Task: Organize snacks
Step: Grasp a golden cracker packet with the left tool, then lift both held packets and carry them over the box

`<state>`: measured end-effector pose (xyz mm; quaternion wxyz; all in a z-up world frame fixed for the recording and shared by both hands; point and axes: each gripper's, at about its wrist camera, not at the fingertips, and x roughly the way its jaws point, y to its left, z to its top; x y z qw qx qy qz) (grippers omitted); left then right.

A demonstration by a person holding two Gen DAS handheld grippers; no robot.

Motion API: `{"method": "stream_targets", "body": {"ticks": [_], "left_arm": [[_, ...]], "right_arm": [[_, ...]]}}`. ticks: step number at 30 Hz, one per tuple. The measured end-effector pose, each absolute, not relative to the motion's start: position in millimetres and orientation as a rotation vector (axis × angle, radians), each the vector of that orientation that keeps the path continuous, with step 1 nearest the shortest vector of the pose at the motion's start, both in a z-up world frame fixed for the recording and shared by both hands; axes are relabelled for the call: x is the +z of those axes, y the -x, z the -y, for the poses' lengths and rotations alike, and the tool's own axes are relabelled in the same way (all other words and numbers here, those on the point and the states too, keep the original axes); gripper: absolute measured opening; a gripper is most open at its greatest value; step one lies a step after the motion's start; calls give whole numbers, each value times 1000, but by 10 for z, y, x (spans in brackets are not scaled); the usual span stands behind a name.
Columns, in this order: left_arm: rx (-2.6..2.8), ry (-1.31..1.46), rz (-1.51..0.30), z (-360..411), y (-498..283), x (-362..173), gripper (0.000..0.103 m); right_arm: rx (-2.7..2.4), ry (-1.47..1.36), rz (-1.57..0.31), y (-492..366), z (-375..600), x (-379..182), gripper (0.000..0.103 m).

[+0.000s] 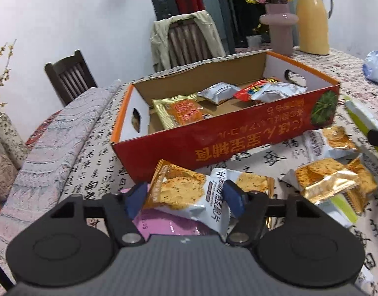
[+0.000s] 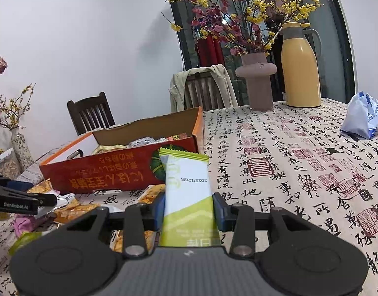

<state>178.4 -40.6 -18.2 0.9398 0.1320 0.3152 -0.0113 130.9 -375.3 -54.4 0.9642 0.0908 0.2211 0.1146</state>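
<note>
A red cardboard box (image 1: pixel 238 133) with orange rims stands open on the table and holds several snack packets (image 1: pixel 184 113). My left gripper (image 1: pixel 186 197) is shut on a white and orange cracker packet (image 1: pixel 186 194), held just above the table in front of the box. More cracker packets (image 1: pixel 329 180) lie to its right. My right gripper (image 2: pixel 189 204) is shut on a green and white stick packet (image 2: pixel 189 187), held upright to the right of the box (image 2: pixel 115 172). The left gripper (image 2: pixel 24 202) shows at the left edge of the right wrist view.
A pink vase (image 2: pixel 259 83) with flowering branches, a yellow thermos (image 2: pixel 300 66) and a blue-white plastic bag (image 2: pixel 361 116) stand at the table's far side. Two wooden chairs (image 2: pixel 93 113) stand behind, one draped with a jacket (image 2: pixel 203 88). A pink packet (image 1: pixel 164 224) lies under the left gripper.
</note>
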Motion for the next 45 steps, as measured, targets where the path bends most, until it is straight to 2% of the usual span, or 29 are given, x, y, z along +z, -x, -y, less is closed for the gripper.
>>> {"method": "stream_targets", "body": {"ticks": [1, 2, 10, 17, 19, 21, 22, 23, 29, 33, 36, 40, 45], "left_arm": [[-29, -266, -639, 397, -1776, -173, 53], [-37, -261, -635, 381, -1767, -157, 51], [-68, -214, -590, 296, -1691, -107, 46], [-86, -162, -545, 239, -1598, -22, 32], [-98, -145, -541, 225, -1587, -7, 34], [-102, -141, -535, 251, -1580, 2, 49], [-103, -138, -532, 269, -1576, 1, 65], [-108, -137, -525, 301, -1575, -1, 73], [-149, -134, -576, 520, -1674, -104, 87], [-153, -116, -623, 626, -1765, -201, 85], [-134, -122, -659, 683, -1808, -291, 69], [-130, -117, -658, 679, -1790, -326, 60], [-136, -105, -650, 650, -1757, -307, 58]], "right_arm": [[231, -184, -446, -1308, 3748, -543, 39], [229, -184, -444, -1304, 3746, -541, 39], [208, -174, -449, -1299, 3735, -546, 39], [205, -158, -443, -1287, 3713, -545, 39], [202, -150, -448, -1295, 3700, -544, 39], [198, -146, -453, -1306, 3693, -545, 39], [196, -147, -455, -1310, 3693, -546, 39], [195, -148, -457, -1312, 3692, -546, 39], [191, -153, -469, -1337, 3706, -551, 39], [191, -157, -474, -1355, 3710, -553, 39], [196, -159, -473, -1355, 3717, -559, 39], [202, -163, -470, -1347, 3722, -562, 39], [203, -163, -468, -1340, 3725, -561, 39]]}}
